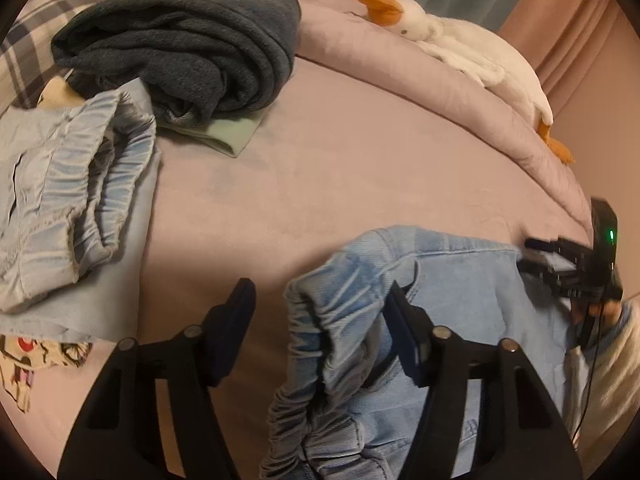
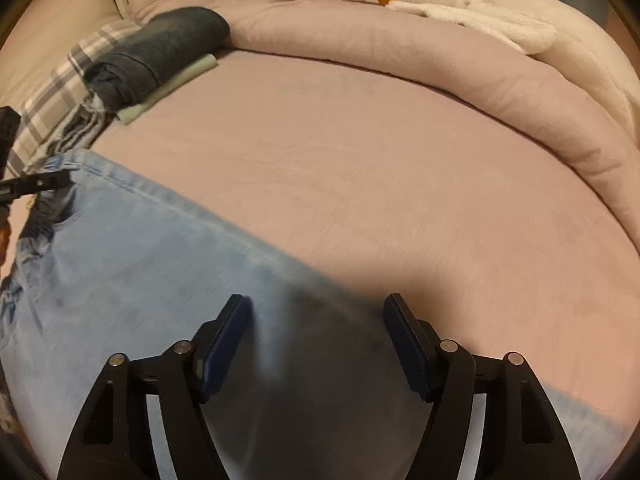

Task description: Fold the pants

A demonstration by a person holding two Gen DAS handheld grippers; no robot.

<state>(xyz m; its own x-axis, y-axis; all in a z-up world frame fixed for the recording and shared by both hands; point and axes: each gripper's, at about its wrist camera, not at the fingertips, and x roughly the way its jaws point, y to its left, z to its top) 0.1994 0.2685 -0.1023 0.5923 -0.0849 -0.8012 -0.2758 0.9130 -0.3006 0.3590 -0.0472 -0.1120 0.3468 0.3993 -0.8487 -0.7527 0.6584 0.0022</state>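
Light blue jeans lie flat on the pink bed sheet. Their gathered elastic waistband sits bunched between the fingers of my left gripper, which stands open; the right finger rests at the waistband's fold and the left finger is clear of the cloth. At the right edge of the left wrist view my right gripper is at the jeans' far side. In the right wrist view my right gripper hovers open over the jeans, nothing pinched. The left gripper shows at the left edge.
A folded dark grey garment on a pale green cloth lies at the back left, and folded light blue pants lie at the left. A white plush goose lies on the rolled pink duvet behind.
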